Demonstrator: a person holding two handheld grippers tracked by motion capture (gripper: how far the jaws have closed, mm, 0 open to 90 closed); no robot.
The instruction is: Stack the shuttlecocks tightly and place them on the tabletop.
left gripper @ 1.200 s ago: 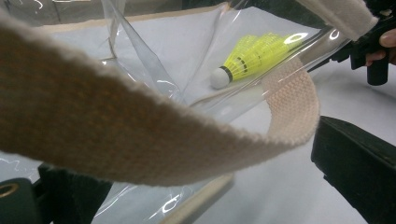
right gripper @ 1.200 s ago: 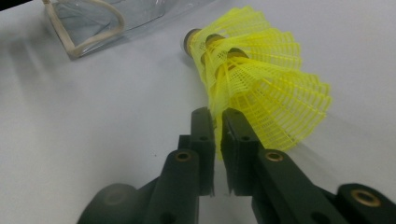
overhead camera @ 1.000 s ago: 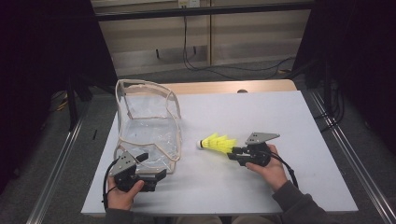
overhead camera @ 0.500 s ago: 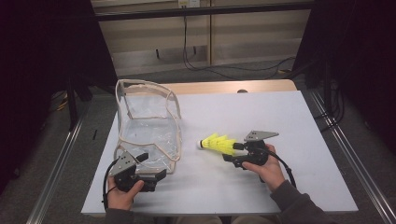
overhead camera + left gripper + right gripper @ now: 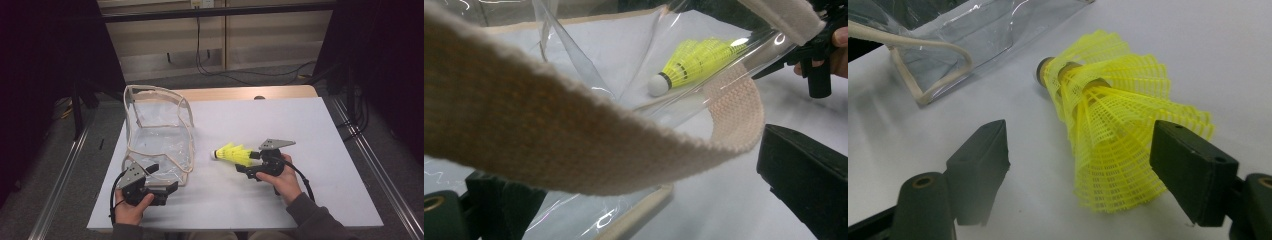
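shuttlecocks, yellow and stacked, lie between the spread right claw; the left claw, spread, straddles the clear bag strap near the counter's front edge.

Left hand low at near table edge, wrapped round left gripper; jaws point right, spread apart; cable loops back past the wrist. Right hand further in, holding right gripper; jaws point left, wide apart; grey plate on top; forearm in dark sleeve.

Table: white top on a wooden board
Floor: grey
Back wall: pale panels, dangling cables
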